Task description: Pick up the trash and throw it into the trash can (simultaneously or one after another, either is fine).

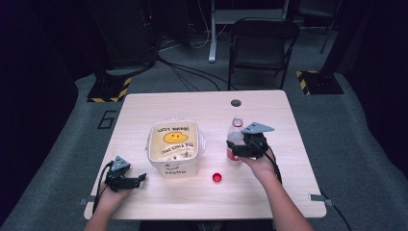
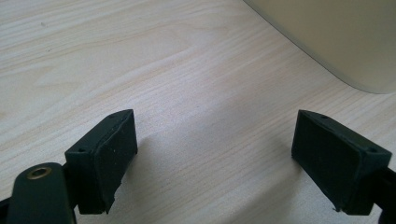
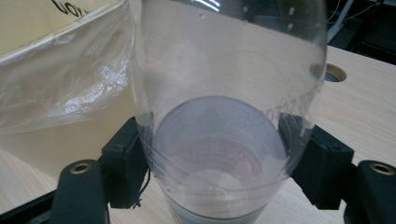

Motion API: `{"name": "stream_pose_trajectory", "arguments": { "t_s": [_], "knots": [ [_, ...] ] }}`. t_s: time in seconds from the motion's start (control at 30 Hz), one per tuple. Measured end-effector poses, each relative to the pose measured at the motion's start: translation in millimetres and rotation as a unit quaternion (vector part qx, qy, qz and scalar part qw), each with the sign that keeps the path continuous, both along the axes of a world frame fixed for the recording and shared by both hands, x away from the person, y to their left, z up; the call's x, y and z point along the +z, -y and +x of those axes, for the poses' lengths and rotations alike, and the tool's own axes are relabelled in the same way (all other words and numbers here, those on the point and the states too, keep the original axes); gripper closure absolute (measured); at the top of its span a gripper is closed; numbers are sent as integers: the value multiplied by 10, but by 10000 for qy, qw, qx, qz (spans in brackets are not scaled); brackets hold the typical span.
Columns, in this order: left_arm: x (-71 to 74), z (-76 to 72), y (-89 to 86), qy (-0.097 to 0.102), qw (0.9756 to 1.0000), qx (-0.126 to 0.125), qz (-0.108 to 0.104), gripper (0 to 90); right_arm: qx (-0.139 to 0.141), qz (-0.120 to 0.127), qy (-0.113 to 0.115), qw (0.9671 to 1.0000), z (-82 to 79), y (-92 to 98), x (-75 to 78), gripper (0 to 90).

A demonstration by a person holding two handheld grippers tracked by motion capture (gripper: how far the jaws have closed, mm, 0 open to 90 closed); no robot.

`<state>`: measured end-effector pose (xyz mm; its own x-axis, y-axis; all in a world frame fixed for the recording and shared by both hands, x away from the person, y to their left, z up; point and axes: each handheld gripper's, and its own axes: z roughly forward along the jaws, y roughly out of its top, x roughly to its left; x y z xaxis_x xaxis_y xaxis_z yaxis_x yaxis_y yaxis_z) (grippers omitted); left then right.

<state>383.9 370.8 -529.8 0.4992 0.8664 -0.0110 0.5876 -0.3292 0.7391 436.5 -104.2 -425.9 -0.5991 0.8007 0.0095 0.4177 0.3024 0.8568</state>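
bottle (image 1: 235,139), uncapped, stood right of the lined bin (image 1: 174,147), clamped in the right gripper (image 1: 239,147); left gripper (image 1: 135,180) rested spread wide, holding nothing. grasp looked done; next, probably lifting it toward the bin without squeezing.

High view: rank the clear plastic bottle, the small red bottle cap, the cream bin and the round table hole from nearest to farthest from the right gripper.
1. Clear plastic bottle, clamped in the right gripper.
2. Small red bottle cap, just toward the person.
3. Cream bin with a plastic liner, to its left.
4. Round table hole, at the far edge.
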Motion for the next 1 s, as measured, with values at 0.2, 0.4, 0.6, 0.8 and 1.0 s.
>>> {"name": "stream_pose_trajectory", "arguments": {
  "t_s": [0.2, 0.4, 0.6, 0.8, 1.0],
  "knots": [
    [0, 2, 1, -2, 10000, -6, 2, 139, 86, 74, 51, 9999, -20, -7, 92, 279],
    [0, 0, 3, -2, 10000, 7, -7, 140, 191, 53, 53, 9998, -31, -31, 158, 279],
    [0, 0, 2, -5, 10000, 0, 2, 140, 300, 46, 65, 9995, -54, -77, 258, 279],
    [0, 0, 1, 1, 10000, -1, 4, 140, 404, 15, 94, 9991, -62, -113, 360, 280],
    [1, 0, 1, -4, 10000, -2, 3, 139, 491, 39, 86, 9987, -53, -147, 472, 279]
  ]
}}
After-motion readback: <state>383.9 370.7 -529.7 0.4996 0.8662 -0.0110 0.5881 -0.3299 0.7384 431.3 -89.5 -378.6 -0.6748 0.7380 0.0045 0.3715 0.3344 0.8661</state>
